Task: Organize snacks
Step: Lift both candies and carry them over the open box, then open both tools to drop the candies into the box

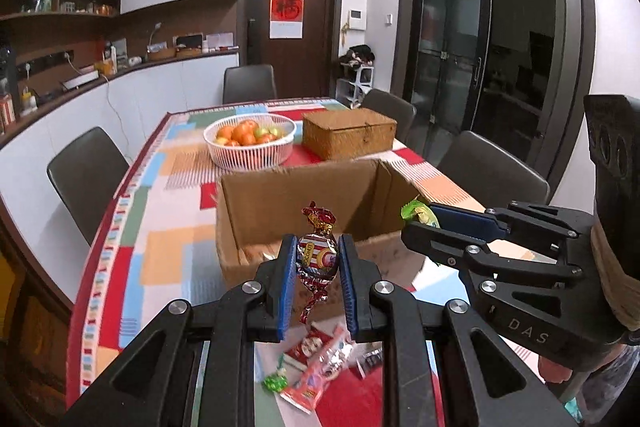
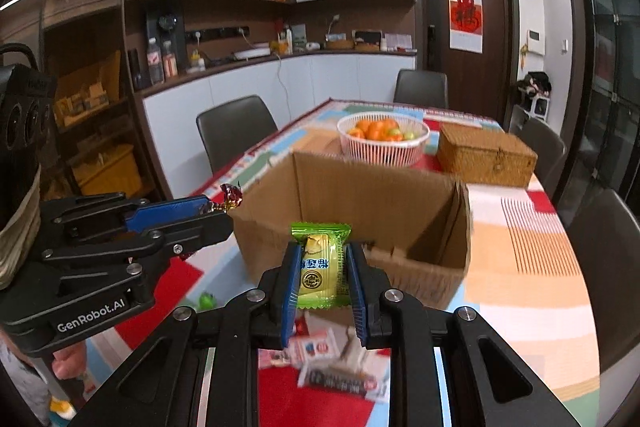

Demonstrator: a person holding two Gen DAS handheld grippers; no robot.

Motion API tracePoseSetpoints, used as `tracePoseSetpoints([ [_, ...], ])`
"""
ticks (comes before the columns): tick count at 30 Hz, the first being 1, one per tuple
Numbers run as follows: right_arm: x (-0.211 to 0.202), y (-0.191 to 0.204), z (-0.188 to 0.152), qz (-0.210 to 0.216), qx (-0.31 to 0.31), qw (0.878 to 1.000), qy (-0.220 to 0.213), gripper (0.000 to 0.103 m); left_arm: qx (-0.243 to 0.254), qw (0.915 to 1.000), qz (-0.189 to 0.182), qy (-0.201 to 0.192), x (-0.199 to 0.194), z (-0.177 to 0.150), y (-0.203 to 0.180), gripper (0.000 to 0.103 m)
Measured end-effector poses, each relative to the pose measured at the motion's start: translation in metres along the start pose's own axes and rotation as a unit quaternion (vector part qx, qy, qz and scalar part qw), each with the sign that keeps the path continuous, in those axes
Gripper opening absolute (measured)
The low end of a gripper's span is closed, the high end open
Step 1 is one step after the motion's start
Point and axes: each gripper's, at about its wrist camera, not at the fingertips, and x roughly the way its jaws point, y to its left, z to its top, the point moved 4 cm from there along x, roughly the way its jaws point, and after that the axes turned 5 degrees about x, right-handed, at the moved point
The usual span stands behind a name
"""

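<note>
Pinching a round candy (image 1: 317, 255) in a red, striped foil wrapper, the left tongs (image 1: 316, 275) are holding it upright between their blue pads, its twisted ends sticking out above and below. The right tongs (image 2: 322, 277) are pressing on a green and yellow snack packet (image 2: 321, 265), which is standing upright with its crimped top edge showing above the pads. Both sets of tongs are hanging side by side above the bench (image 1: 168, 259), each appearing in the other's view: the right tongs (image 1: 424, 223) are reaching in from the right edge of the left camera's view with the green packet at their tip. Just beyond them an open cardboard box (image 2: 360, 195) is sitting on the patchwork tablecloth. Below the tongs, several loose snack packets (image 1: 316, 367) are lying on the cloth, along with a small green candy (image 1: 275, 383); in the right camera's view these are blurring, so their labels are probably unreadable. Farther back, a white basket of oranges (image 1: 250, 141) is standing beside a closed wicker box (image 1: 349, 133). Dark chairs (image 1: 86, 179) are ringing the bench.
</note>
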Motion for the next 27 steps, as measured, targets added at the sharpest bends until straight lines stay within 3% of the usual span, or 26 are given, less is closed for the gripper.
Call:
tracePoseSetpoints([
  [6, 0.007, 0.001, 0.029, 0.000, -0.019, 1.000, -0.009, 0.024, -0.007, 1.0000, 0.006, 0.001, 0.009, 0.020, 0.011, 0.022],
  [12, 0.027, -0.010, 0.049, -0.008, -0.011, 1.000, 0.009, 0.024, -0.011, 0.9998, 0.009, 0.017, 0.028, 0.038, 0.022, 0.022],
  [22, 0.064, -0.040, 0.058, -0.023, 0.023, 0.998, 0.046, 0.024, -0.015, 0.9981, 0.015, 0.057, 0.068, 0.046, 0.025, 0.022],
  [23, 0.067, -0.043, 0.058, -0.026, 0.027, 0.998, 0.048, 0.024, -0.015, 0.9979, 0.018, 0.060, 0.071, 0.047, 0.026, 0.028],
  [25, 0.071, -0.048, 0.058, -0.033, 0.039, 0.997, 0.051, 0.033, -0.018, 0.9971, 0.027, 0.069, 0.076, 0.049, 0.026, 0.045],
  [27, 0.077, -0.053, 0.059, -0.032, 0.056, 0.996, 0.059, 0.049, -0.017, 0.9969, 0.036, 0.068, 0.076, 0.049, 0.026, 0.046],
])
